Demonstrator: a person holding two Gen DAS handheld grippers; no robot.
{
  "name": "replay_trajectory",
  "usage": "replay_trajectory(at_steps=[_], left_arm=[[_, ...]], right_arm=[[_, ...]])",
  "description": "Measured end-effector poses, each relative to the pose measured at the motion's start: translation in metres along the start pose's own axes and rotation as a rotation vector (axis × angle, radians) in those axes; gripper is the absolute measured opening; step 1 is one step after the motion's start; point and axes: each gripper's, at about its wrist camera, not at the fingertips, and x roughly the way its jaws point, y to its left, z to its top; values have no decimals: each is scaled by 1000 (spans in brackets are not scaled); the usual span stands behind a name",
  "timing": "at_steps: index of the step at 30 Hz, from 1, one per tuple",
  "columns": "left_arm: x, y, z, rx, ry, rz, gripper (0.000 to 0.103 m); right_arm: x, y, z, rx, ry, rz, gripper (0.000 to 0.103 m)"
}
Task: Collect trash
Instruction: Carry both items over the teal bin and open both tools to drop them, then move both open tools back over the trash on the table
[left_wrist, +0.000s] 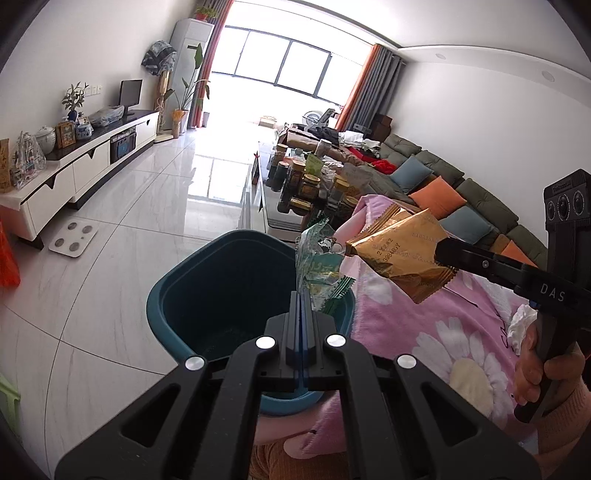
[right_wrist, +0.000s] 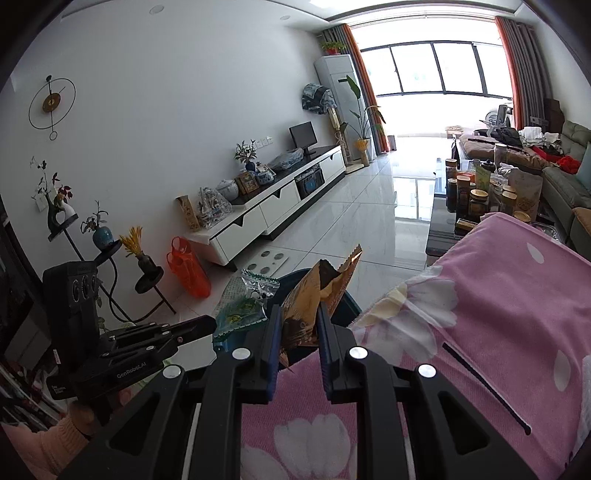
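The left gripper (left_wrist: 303, 295) is clamped on a green wrapper (left_wrist: 319, 266) above the teal bin (left_wrist: 207, 288). The right gripper (right_wrist: 298, 314), marked "DAS", pinches a gold wrapper (left_wrist: 402, 254) printed "398480Y" beside the bin, over the pink floral blanket (right_wrist: 498, 295).

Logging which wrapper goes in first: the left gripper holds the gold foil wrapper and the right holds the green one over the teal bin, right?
Swapped. In the left wrist view, the left gripper pinches the green-and-clear plastic wrapper; the right gripper holds the gold foil wrapper. Both hang over the teal plastic bin.
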Motion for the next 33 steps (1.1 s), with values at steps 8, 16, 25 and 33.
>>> replay_trajectory(at_steps=[8,16,25,33], left_arm=[[41,27,-6,-51,73,46,1],[76,32,-7,-119,106,67,25],[64,-4,3,-37,28,70,37],[20,-92,-2,152,-58,-87,51]], right_arm=[[56,6,-3,-17,131,-11,20],[75,7,-2,-2,155,-29,32],[35,-5,-3,21,78,-19,33],[-51,-12,-16,-21,-59,-72,43]])
